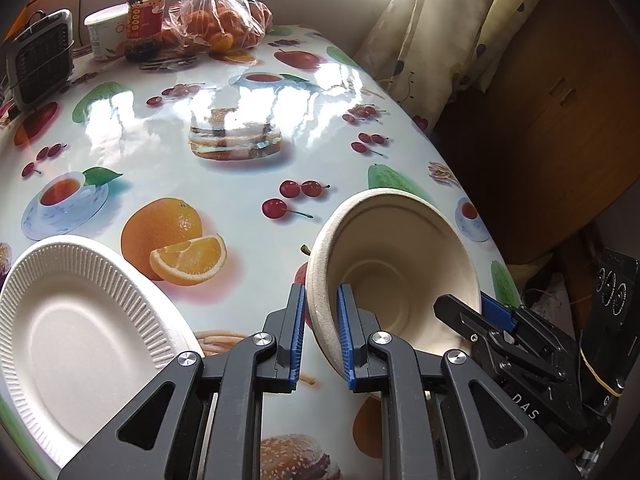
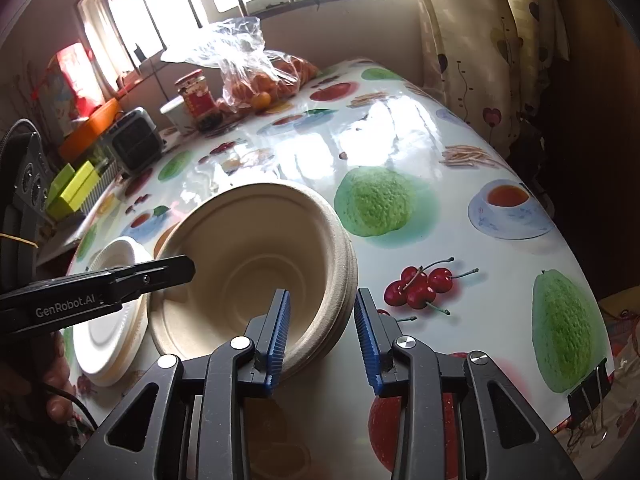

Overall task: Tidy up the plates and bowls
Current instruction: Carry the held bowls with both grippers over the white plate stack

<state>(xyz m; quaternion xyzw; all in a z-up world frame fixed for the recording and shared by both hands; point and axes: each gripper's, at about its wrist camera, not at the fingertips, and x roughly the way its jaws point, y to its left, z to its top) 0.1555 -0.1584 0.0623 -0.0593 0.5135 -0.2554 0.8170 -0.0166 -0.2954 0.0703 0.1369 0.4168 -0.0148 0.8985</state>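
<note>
A stack of beige pulp bowls [image 2: 256, 248] stands tilted on the fruit-print table. My left gripper [image 1: 320, 332] is shut on the stack's left rim [image 1: 320, 304], one pad inside and one outside. My right gripper [image 2: 322, 332] is shut on the opposite rim, its left pad inside the top bowl and its right pad against the stacked outer edges. From the left wrist view the right gripper [image 1: 474, 306] shows at the bowl's [image 1: 400, 256] far side. White ribbed paper plates [image 1: 80, 340] lie left of the bowls, and that pile [image 2: 108, 320] is partly tucked under the stack.
A bag of oranges [image 1: 224, 20], a red-labelled jar [image 1: 146, 16], a paper cup [image 1: 104, 36] and a small grey heater [image 1: 40, 60] crowd the table's far end. The table edge [image 2: 568, 216] drops off on the right beside a curtain [image 2: 480, 40]. A binder clip [image 2: 588, 400] holds the cloth.
</note>
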